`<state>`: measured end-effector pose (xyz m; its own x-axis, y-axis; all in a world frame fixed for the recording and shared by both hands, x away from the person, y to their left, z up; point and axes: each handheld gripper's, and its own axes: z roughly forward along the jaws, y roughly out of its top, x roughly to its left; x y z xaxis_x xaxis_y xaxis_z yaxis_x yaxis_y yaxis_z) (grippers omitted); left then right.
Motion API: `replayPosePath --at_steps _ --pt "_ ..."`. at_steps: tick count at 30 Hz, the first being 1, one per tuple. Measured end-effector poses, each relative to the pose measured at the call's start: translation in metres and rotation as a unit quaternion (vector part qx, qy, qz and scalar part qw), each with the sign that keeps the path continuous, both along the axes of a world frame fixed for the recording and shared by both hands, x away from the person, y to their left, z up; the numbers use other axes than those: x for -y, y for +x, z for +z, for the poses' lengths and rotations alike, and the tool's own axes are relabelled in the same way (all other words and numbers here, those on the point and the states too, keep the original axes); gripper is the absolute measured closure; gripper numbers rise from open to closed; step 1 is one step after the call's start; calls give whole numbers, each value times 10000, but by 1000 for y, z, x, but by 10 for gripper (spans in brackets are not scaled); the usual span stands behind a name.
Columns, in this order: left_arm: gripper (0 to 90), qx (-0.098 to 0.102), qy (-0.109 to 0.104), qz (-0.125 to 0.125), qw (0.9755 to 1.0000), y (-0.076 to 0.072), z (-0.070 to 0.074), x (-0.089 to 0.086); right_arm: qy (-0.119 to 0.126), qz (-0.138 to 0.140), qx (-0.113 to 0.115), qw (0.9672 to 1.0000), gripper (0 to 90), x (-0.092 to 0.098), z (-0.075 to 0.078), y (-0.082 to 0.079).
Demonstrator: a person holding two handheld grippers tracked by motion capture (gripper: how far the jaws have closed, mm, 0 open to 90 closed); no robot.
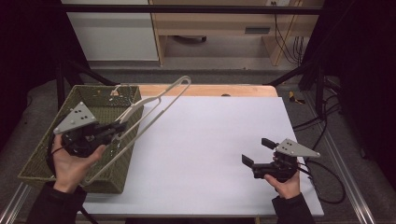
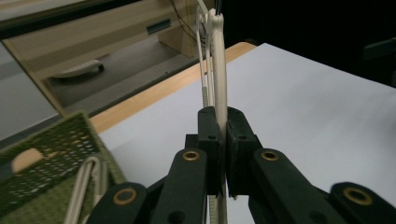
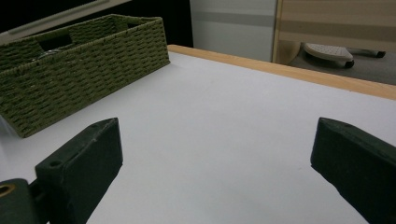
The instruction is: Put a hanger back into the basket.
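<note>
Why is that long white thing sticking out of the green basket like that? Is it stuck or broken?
It doesn't look broken. The left gripper is shut on the white hanger and holds it tilted, one end poking up past the rim of the green basket and over the white table. The right gripper waits open.

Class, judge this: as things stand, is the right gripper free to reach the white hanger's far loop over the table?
Probably yes: the right gripper is open and empty, and bare white table lies between it and the hanger.
</note>
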<state>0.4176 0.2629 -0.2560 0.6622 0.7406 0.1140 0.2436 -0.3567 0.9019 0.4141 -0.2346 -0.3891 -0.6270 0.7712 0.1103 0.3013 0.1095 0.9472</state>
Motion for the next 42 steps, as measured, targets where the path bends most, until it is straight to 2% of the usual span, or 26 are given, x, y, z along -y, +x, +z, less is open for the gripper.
replayPosePath --at_steps 5,10,15,17,19,23,27,30,33,34,35,37,39,40,42 --pt "861 -27 156 50 9999 15 11 -27 3 -10 17 10000 29 2 1 0" --pt "861 -5 258 254 9993 24 10 -58 25 -31 -40 10000 29 5 0 0" --pt "861 -33 349 493 9982 29 0 -91 27 -14 -46 10000 29 5 0 1" --pt "860 34 400 579 9975 31 -4 -102 4 -14 -78 10000 27 4 -1 2" --pt "860 -58 396 673 9969 32 -9 -113 5 5 -72 10000 27 4 -1 2" --pt "860 -115 536 871 9947 36 -20 -132 7 -7 -74 10000 27 4 -1 2" --pt "860 -205 624 925 9935 40 -31 -146 14 -12 -75 10000 25 4 -1 2" --pt "860 -262 699 942 9928 42 -38 -151 17 -18 -89 10000 25 4 -1 2" --pt "859 -256 742 914 9927 42 -38 -151 15 -3 -81 10000 25 4 -1 2" --pt "859 -249 883 837 9923 43 -37 -148 16 -4 -87 10000 25 4 -1 2" --pt "859 -250 938 832 9918 44 -39 -146 13 0 -91 10000 25 4 -1 2" --pt "858 -301 1217 865 9883 46 -42 -142 17 14 -95 10000 25 4 -1 2" --pt "860 -373 1374 914 9856 50 -48 -140 19 14 -96 10000 25 4 -1 2" --pt "860 -380 1434 915 9847 51 -51 -140 17 13 -97 10000 25 4 -1 2" --pt "860 -367 1382 922 9854 54 -58 -140 16 17 -93 10000 25 4 -1 2"
